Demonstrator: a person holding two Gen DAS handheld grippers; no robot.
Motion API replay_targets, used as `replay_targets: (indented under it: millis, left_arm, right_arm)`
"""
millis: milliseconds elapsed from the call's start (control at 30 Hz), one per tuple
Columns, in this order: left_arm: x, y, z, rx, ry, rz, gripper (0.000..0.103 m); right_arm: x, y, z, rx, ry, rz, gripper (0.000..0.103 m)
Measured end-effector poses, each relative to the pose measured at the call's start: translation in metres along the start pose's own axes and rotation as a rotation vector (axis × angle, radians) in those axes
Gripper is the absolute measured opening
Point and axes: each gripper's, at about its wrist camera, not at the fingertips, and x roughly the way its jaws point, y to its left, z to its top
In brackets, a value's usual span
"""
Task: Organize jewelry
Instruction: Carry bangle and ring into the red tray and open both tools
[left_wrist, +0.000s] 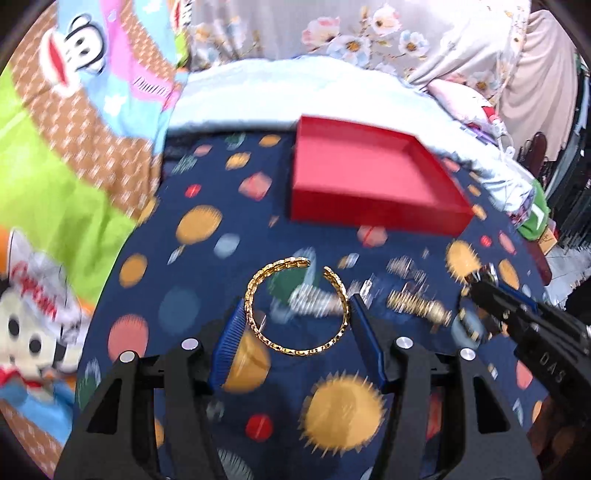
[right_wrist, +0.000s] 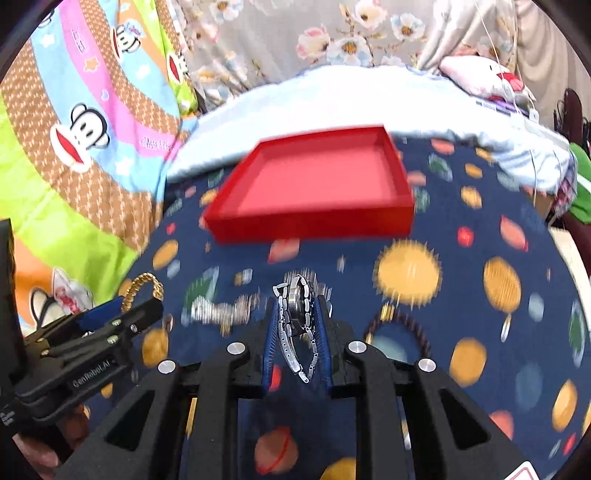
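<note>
My left claw (left_wrist: 297, 314) is clenched on the open gold chain-link bangle (left_wrist: 295, 306), the two blue ribbed pads (left_wrist: 232, 336) pressing its left and right sides, so the hoop stands between them with its gap turned away from me, toward the shallow red square cardboard tray (left_wrist: 369, 184). From the right wrist camera I see the same bangle (right_wrist: 144, 290) sticking up out of that claw (right_wrist: 136, 310) at the left of the view.

My right claw (right_wrist: 299, 317) is grasping a silver metal wristwatch with a link band (right_wrist: 299, 302); the case sits edge-on between the blue pads and the two halves of the band hang down in a loop between the fingers. In the left wrist view this claw (left_wrist: 480, 280) comes in from the right, with the watch only a blur at its tip.

The red tray (right_wrist: 314, 221) lies ahead of both claws on the navy blue bedspread printed with planets and suns (right_wrist: 461, 295). On the spread, between the two claws, lie more pieces: a silvery chain (right_wrist: 218, 310) and a gold-coloured piece (left_wrist: 417, 306) (both too smeared by motion to say more). A dark beaded bracelet (right_wrist: 402, 332) lies just beside my right claw's right finger. A bright cartoon-monkey blanket (right_wrist: 85, 129) is heaped to the left of the spread.
</note>
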Motion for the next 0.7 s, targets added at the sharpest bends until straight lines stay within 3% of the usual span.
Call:
replay_targets:
  millis: [167, 400, 567, 700]
  left_arm:
    - [0.026, -0.014, 0.059, 0.010, -0.029, -0.062, 0.055]
    - [0.081, -0.039, 0.149, 0.058, -0.087, -0.050, 0.055]
    - [0.139, -0.051, 0.195, 0.055, -0.038, -0.065, 0.055]
    - [0.176, -0.063, 0.207, 0.095, -0.009, -0.049, 0.055]
  right_arm:
    - [0.020, -0.022, 0.065, 0.005, -0.048, 0.023, 0.018]
    - [0.088, -0.044, 0.160, -0.012, -0.043, -0.039, 0.018]
    - [0.140, -0.058, 0.194, 0.004, 0.010, -0.045, 0.018]
    - [0.177, -0.067, 0.205, 0.021, 0.066, -0.043, 0.018]
